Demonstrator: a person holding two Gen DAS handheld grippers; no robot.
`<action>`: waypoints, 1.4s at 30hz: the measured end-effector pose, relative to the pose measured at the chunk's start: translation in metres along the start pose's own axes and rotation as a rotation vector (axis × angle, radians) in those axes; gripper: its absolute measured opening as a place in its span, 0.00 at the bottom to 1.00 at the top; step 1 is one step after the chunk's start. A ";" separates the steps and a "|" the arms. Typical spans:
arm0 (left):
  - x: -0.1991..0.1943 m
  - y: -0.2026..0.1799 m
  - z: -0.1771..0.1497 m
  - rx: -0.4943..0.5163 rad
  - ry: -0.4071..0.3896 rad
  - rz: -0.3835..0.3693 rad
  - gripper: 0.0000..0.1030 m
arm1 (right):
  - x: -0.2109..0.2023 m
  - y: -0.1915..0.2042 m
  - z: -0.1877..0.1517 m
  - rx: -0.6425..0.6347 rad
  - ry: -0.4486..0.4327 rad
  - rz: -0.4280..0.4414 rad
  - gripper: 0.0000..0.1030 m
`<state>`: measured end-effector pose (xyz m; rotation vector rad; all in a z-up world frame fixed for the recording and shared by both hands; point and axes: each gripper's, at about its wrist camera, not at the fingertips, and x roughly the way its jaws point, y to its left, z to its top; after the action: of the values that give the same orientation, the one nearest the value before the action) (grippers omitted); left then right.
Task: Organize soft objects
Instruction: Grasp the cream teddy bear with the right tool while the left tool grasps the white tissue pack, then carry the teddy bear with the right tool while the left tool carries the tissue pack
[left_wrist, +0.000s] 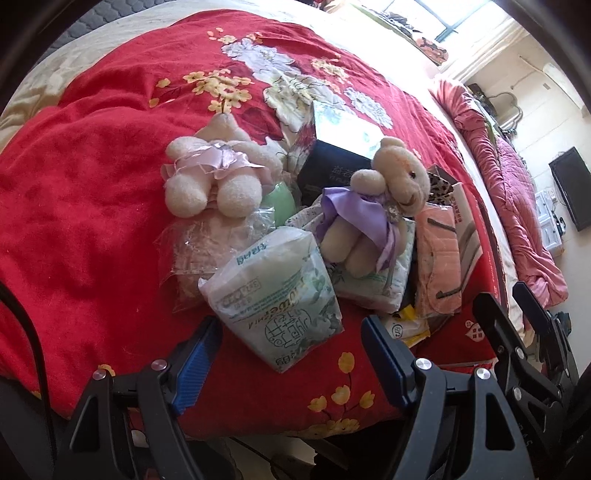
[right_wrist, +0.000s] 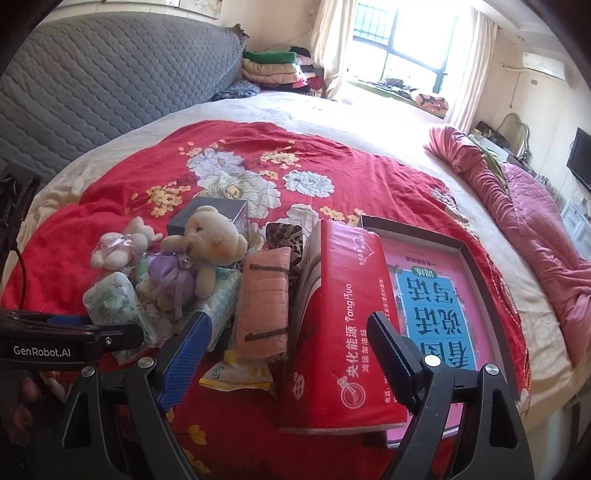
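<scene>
A green-printed tissue pack (left_wrist: 280, 295) lies nearest the left tool (left_wrist: 291, 347), on the red floral bedspread (left_wrist: 85, 206) at the near edge of the bed; the tool's jaws stand apart on either side of the pack's near end, with the pads not pressing it. Just behind the pack, a teddy bear in a purple bow (left_wrist: 373, 206) sits on a second tissue pack (left_wrist: 380, 277), and another bear in a lilac skirt (left_wrist: 218, 173) lies face down to the left on a clear plastic bag (left_wrist: 184, 251). A folded pink towel (left_wrist: 439, 258) lies to the right of them. The right tool (right_wrist: 291, 350) hovers with its jaws apart and nothing between them, above a red tissue box (right_wrist: 340, 321) that leans on a tray holding a pink and blue book (right_wrist: 428, 295). A small yellow-edged packet (right_wrist: 236, 373) lies by the towel.
</scene>
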<state>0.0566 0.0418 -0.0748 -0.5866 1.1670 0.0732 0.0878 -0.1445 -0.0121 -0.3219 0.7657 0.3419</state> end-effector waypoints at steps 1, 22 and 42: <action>0.003 0.001 0.001 -0.017 0.012 -0.003 0.66 | 0.002 0.000 0.001 -0.005 -0.006 -0.003 0.84; 0.020 0.015 0.009 -0.062 0.044 -0.131 0.35 | 0.089 0.040 0.073 -0.195 0.089 0.241 0.84; -0.001 0.014 -0.003 -0.021 0.016 -0.183 0.31 | 0.056 0.014 0.067 -0.038 0.010 0.388 0.46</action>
<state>0.0489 0.0522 -0.0801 -0.7118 1.1240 -0.0758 0.1611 -0.0946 -0.0092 -0.2087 0.8322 0.7215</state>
